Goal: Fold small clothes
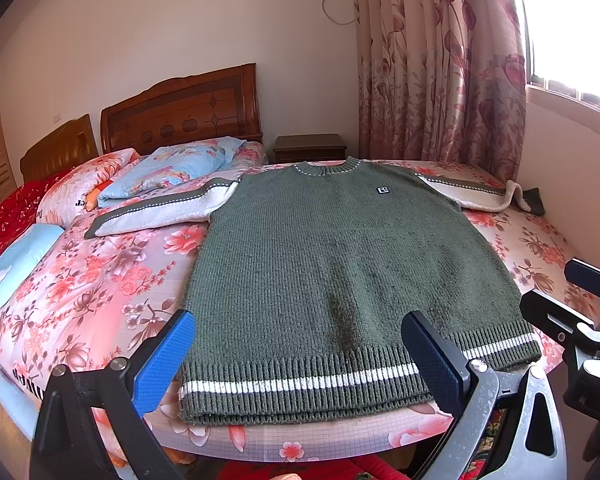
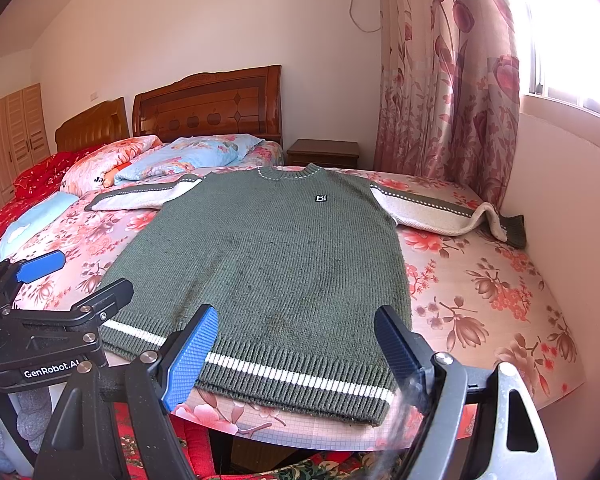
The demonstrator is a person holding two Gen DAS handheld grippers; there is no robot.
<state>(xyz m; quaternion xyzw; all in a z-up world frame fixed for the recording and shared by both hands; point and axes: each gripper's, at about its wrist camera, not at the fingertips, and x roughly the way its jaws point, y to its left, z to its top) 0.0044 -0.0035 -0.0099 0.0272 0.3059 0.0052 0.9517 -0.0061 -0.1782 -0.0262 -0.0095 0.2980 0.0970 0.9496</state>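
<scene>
A small green knitted sweater (image 1: 332,264) with a white hem stripe and white-and-green sleeves lies flat, front up, on the floral bed sheet (image 1: 100,280), sleeves spread out to both sides. It also shows in the right wrist view (image 2: 268,264). My left gripper (image 1: 300,344) is open and empty, hovering over the hem at the near edge. My right gripper (image 2: 296,344) is open and empty, over the hem's right part. The right sleeve's cuff (image 2: 512,232) bends against the wall.
Pillows (image 1: 172,168) and folded quilts lie at the bed's head by a wooden headboard (image 1: 184,108). A nightstand (image 1: 310,148) and floral curtain (image 1: 440,72) stand behind. A wall (image 2: 572,240) runs along the bed's right side. The bed's near edge is just below the hem.
</scene>
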